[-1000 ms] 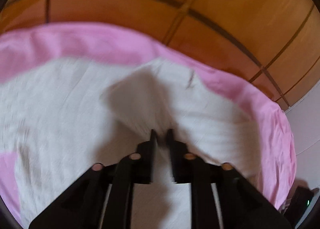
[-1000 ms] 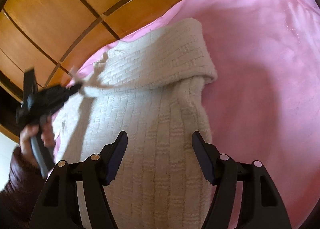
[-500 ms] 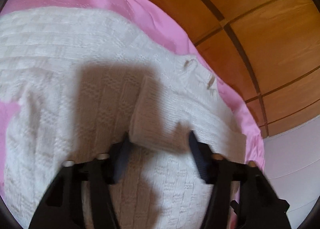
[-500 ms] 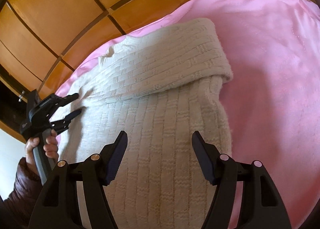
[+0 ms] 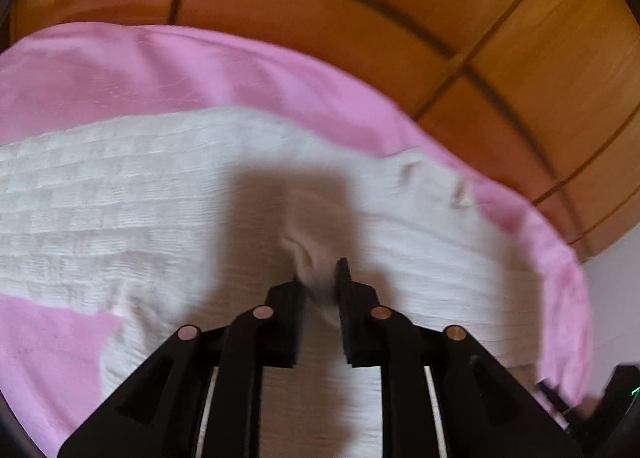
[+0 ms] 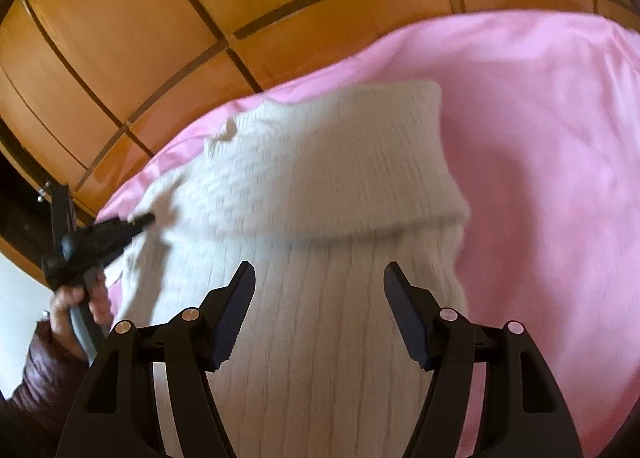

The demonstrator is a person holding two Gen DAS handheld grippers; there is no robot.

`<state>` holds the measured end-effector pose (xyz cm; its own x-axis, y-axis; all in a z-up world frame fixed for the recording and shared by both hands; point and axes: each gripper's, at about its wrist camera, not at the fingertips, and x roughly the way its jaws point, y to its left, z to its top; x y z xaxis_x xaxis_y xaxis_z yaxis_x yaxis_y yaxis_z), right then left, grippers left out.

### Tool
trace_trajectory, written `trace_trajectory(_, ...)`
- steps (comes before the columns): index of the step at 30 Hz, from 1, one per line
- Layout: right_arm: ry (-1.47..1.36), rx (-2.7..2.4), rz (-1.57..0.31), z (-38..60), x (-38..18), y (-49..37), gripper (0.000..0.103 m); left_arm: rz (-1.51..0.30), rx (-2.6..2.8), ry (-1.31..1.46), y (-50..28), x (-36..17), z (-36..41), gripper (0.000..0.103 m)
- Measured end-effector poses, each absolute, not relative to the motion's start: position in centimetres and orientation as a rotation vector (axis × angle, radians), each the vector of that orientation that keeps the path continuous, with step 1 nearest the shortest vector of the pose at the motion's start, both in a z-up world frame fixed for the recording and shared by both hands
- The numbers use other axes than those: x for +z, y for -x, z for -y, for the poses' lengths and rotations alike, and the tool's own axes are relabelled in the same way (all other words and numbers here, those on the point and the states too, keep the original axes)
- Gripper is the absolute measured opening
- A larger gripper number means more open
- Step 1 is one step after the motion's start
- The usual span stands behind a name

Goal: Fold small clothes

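Ribbed cream knit sweater [image 6: 340, 338] on smooth pink cloth [image 6: 540, 138] (glossy wood panels [image 6: 120, 38] behind).

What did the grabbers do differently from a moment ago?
The left gripper let its jaws open over the white sweater half a second ago; they have just been closing, and now pinch a bunch of knit at its edge. The right gripper stayed open above the sweater, with one end folded over, on the pink sheet.
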<state>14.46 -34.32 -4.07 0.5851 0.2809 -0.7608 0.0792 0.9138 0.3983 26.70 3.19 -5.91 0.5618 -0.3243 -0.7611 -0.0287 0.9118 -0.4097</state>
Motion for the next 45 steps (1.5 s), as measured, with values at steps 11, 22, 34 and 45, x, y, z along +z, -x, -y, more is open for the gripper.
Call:
trace_trajectory(11,-0.249,0.035,-1.009,31.3,-6.9,-19.4,0.070,-0.923,-0.134,0.478,-23.3,-4.7,-8.4,0.061)
trace_trajectory(22,-0.042,0.017,-0.937,26.1,-9.1,-14.3,0.095,-0.779,0.236,0.852,-11.9,-6.9,-30.1,0.060)
trace_trajectory(34,-0.025,0.006,-0.954,25.6,-9.3,-15.0,0.100,-0.599,0.409,1.223,-8.4,-10.1,-44.0,0.064)
trace_trajectory(45,-0.018,0.005,-0.947,25.4,-9.4,-15.1,0.100,-0.624,0.347,1.109,-13.7,-7.8,-41.9,0.006)
